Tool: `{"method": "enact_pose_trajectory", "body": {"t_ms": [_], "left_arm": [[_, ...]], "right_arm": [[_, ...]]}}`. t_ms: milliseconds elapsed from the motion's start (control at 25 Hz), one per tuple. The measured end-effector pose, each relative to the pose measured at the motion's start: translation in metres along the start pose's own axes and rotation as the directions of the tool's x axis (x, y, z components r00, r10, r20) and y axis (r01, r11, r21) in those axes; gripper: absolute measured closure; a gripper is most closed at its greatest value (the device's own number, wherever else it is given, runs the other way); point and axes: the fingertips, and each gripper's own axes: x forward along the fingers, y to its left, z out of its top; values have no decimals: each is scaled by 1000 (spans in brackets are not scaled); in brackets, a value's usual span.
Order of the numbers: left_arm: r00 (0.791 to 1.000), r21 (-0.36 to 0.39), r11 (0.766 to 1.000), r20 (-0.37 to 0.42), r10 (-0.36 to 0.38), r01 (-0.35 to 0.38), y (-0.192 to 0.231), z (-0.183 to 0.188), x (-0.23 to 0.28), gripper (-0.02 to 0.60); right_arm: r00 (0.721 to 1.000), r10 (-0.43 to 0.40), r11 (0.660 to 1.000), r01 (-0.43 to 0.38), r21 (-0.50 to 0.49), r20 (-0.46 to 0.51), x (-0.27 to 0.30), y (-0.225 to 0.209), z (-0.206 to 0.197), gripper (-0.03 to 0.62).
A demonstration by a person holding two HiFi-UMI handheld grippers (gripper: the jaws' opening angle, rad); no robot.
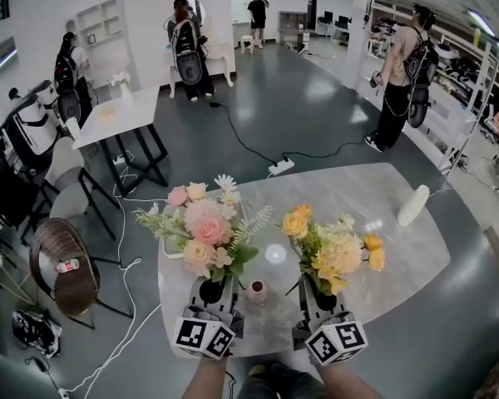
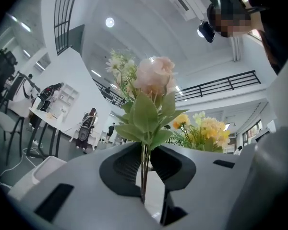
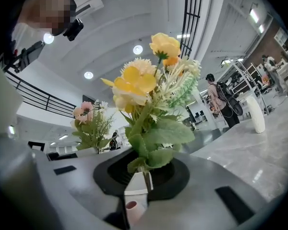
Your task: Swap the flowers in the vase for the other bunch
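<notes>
stems of the pink bunch (image 1: 204,223) sit pinched in the left claw (image 1: 209,293), those of the yellow bunch (image 1: 328,252) in the right claw (image 1: 320,296), both upright over the worktop's (image 1: 382,198) near edge. between them stands the small vase (image 1: 257,290), seemingly empty. mid-swap, i judge; next, the replacement's stems must drop straight into that narrow mouth.

Pink bunch (image 1: 204,227) stems were hidden behind left gripper (image 1: 211,289) in head view; yellow bunch (image 1: 331,252) stems likewise behind right gripper (image 1: 319,294); forearms (image 1: 205,379) were cut off by bottom edge; vase (image 3: 131,210) showed only partly below right jaws.
</notes>
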Motion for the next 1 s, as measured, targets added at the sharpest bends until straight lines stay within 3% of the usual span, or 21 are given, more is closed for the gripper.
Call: {"method": "enact_pose_trajectory", "body": {"t_ms": [200, 520, 1000], "left_arm": [[999, 8, 999, 15, 44, -44, 27, 11, -21, 512], [993, 27, 992, 29, 119, -120, 27, 14, -25, 512], [976, 29, 975, 18, 218, -218, 60, 3, -72, 512]], "right_arm": [[999, 44, 999, -44, -8, 4, 14, 28, -5, 533], [993, 114, 993, -114, -4, 11, 30, 22, 16, 533], [978, 207, 978, -207, 10, 3, 46, 57, 2, 533]]}}
